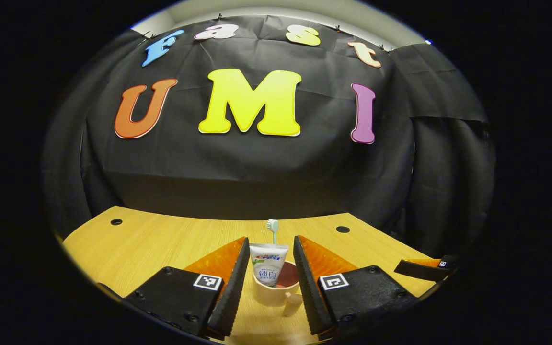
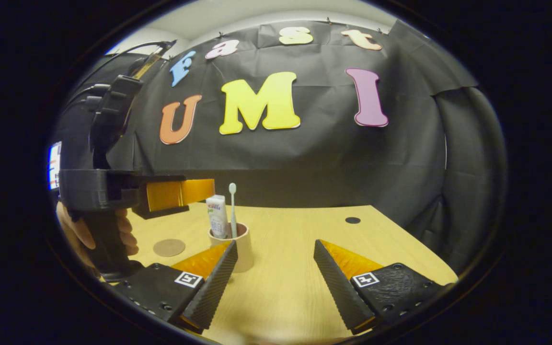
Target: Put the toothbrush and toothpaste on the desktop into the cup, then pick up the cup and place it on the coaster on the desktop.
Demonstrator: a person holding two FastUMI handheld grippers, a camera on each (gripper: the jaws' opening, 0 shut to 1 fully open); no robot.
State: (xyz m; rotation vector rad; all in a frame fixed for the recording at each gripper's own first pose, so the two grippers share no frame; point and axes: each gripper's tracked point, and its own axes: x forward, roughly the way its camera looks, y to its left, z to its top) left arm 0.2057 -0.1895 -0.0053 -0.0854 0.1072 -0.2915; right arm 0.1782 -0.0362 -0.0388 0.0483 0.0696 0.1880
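Cup first: it stands upright on the desk straight ahead of the left hand-held gripper, between its parted fingers, which flank the cup without, as far as I can tell, pressing on it. Its handle points back toward that gripper. One toothpaste and one toothbrush stand upright inside (both already in). The right hand-held gripper is wide open, holding nothing; the cup lies ahead and to its left, so the left is nearer. Farther left on the desk lies the single coaster, apart from the cup.
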